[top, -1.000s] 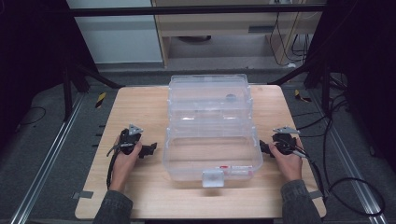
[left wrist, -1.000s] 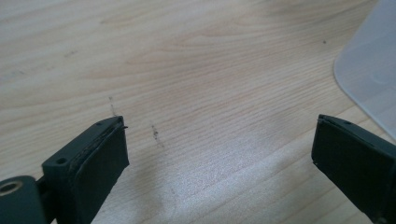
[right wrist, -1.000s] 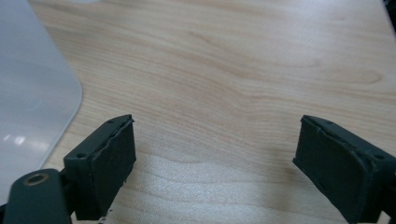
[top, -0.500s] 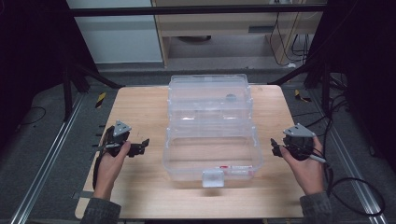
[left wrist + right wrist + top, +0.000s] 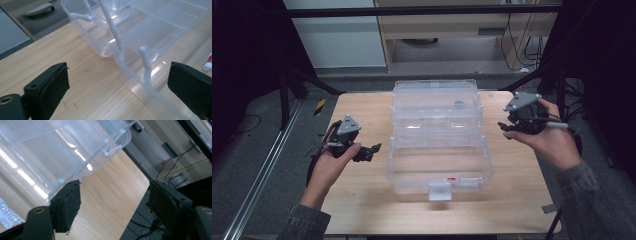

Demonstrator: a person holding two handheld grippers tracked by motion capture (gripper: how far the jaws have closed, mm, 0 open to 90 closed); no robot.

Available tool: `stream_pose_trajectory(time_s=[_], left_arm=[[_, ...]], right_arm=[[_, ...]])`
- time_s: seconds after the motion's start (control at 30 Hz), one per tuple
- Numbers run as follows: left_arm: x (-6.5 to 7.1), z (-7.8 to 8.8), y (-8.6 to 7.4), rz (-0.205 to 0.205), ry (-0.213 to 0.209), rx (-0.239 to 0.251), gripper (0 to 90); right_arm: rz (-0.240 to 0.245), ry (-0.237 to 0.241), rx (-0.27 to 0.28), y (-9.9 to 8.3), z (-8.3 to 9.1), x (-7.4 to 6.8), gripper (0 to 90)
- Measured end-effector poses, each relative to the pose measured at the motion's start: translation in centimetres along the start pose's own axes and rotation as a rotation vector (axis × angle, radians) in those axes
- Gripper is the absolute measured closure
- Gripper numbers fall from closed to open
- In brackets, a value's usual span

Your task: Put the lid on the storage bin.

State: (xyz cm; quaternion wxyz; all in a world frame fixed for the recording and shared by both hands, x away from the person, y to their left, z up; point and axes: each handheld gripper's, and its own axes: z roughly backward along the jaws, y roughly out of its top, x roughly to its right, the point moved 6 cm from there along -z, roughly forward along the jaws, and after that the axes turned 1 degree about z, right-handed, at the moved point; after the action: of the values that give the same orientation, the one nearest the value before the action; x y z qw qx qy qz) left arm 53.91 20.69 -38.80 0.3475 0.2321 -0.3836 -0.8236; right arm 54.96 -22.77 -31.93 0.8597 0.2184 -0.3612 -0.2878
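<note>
A clear plastic storage box (image 5: 437,155) lies open on the wooden table (image 5: 362,115), its lid (image 5: 435,102) folded back beyond it. A small tube (image 5: 464,181) with a red and white label lies inside, near the front wall. My left gripper (image 5: 373,148) hangs in the air left of the box, jaws wide apart and pointing at it; in the left gripper view (image 5: 122,72) nothing sits between the pads. My right gripper (image 5: 505,128) floats to the right of the lid. Its jaws (image 5: 116,187) have just been closing, but they stand apart with nothing between them.
A white latch (image 5: 439,190) juts from the box's front wall. A small grey thing (image 5: 458,104) lies in the lid. Black frame bars (image 5: 302,82) and cables (image 5: 517,45) surround the table. Bare wood lies on both sides of the box.
Both hands have lifted from the table beside the box and drawn outward, the right one farther up and back. The right jaws stand narrower than before.
</note>
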Motion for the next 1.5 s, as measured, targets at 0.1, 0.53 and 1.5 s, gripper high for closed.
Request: stream_pose_trajectory(time_s=[0.1, 0.53, 1.5], left_arm=[[1.1, -0.1, 1.3, -0.046, -0.032, -0.031, 3.1], [5.3, -1.8, 5.5, -0.242, -0.147, -0.132, 4.0], [11.2, -2.5, 0.5, -0.419, -0.408, -0.297, 9.5]], right_arm=[[0.014, 0.039, -0.001, 1.0, -0.1, 0.6, 36.1], [0.240, 0.185, -0.049, 8.0, -1.9, 0.2, 63.2], [0.460, 0.402, -0.231, 9.1, -10.6, -4.5, 73.3]])
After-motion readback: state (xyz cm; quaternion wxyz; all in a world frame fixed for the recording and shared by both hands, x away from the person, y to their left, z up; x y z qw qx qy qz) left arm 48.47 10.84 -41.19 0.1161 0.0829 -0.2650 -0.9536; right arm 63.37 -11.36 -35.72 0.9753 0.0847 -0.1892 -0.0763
